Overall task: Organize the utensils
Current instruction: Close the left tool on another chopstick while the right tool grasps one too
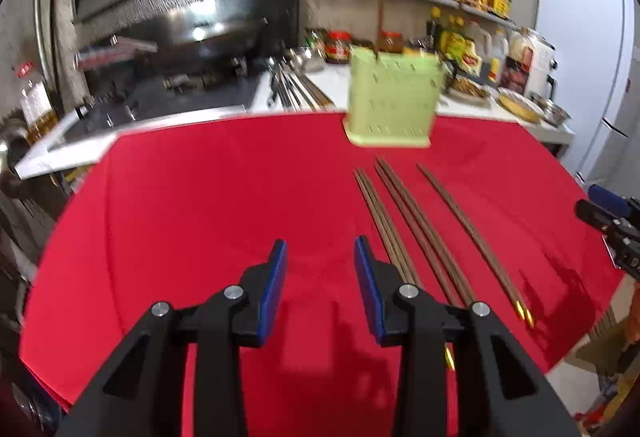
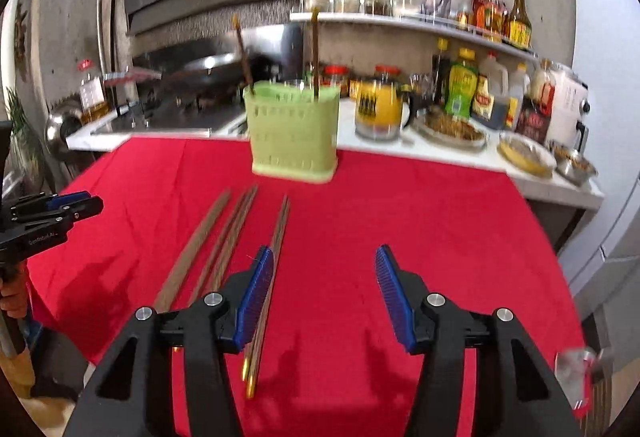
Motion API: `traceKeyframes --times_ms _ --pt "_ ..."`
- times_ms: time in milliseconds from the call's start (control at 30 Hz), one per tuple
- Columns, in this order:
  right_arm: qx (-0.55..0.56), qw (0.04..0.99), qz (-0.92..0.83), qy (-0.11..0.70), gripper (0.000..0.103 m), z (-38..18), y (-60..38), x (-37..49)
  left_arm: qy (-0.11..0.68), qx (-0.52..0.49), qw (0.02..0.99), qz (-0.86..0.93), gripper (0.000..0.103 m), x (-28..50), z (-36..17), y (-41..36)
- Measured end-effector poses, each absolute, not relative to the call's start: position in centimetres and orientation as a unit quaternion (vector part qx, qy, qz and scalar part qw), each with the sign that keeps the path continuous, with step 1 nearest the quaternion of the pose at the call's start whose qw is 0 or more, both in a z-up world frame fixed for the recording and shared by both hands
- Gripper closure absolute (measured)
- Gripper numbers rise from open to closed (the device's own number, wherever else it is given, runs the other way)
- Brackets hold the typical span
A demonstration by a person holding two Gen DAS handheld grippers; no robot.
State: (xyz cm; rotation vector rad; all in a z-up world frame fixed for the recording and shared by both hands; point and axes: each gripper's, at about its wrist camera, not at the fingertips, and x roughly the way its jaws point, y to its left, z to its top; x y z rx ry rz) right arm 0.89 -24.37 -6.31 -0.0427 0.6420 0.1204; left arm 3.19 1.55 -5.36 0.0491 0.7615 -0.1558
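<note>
A light green utensil holder stands at the far edge of the red cloth. Brown chopsticks stand upright in the holder. Several brown chopsticks with gold tips lie side by side on the cloth. My left gripper is open and empty, just left of the lying chopsticks. My right gripper is open and empty above the cloth, its left finger over the rightmost pair. Each gripper shows at the edge of the other's view: the right gripper, the left gripper.
A white counter behind the cloth holds jars, sauce bottles, a yellow kettle and dishes of food. A stove with a wok is at the back left. A shelf of jars runs above. A white fridge stands right.
</note>
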Motion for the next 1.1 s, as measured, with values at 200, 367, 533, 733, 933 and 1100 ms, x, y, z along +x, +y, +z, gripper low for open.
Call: traceKeyframes --times_ms 200,367,533,733,933,1100 --pt "0.005 0.935 0.065 0.348 0.048 -9.6 -23.9 -0.5 0.410 0.010 0.905 -0.118 0.069 1.5 -9.2 0.7" --pt "0.003 0.927 0.077 0.368 0.050 -10.9 -23.0 0.0 0.420 0.015 0.893 -0.161 0.069 1.8 -10.0 -1.1" --pt "0.000 0.925 0.081 0.371 0.056 -11.3 -22.7 0.4 0.436 0.018 0.884 -0.171 0.069 2.7 -11.2 -2.3" --pt "0.006 0.925 0.076 0.373 0.056 -11.5 -23.2 0.8 0.448 0.037 0.875 -0.182 0.069 3.2 -12.2 -3.5" --pt "0.008 0.921 0.089 0.380 0.056 -12.1 -23.1 1.0 0.446 0.083 0.879 -0.149 0.069 3.1 -12.2 -3.8" --pt "0.004 0.913 0.110 0.394 0.077 -13.0 -22.3 1.0 0.449 0.090 0.881 -0.122 0.070 3.1 -12.4 -2.2"
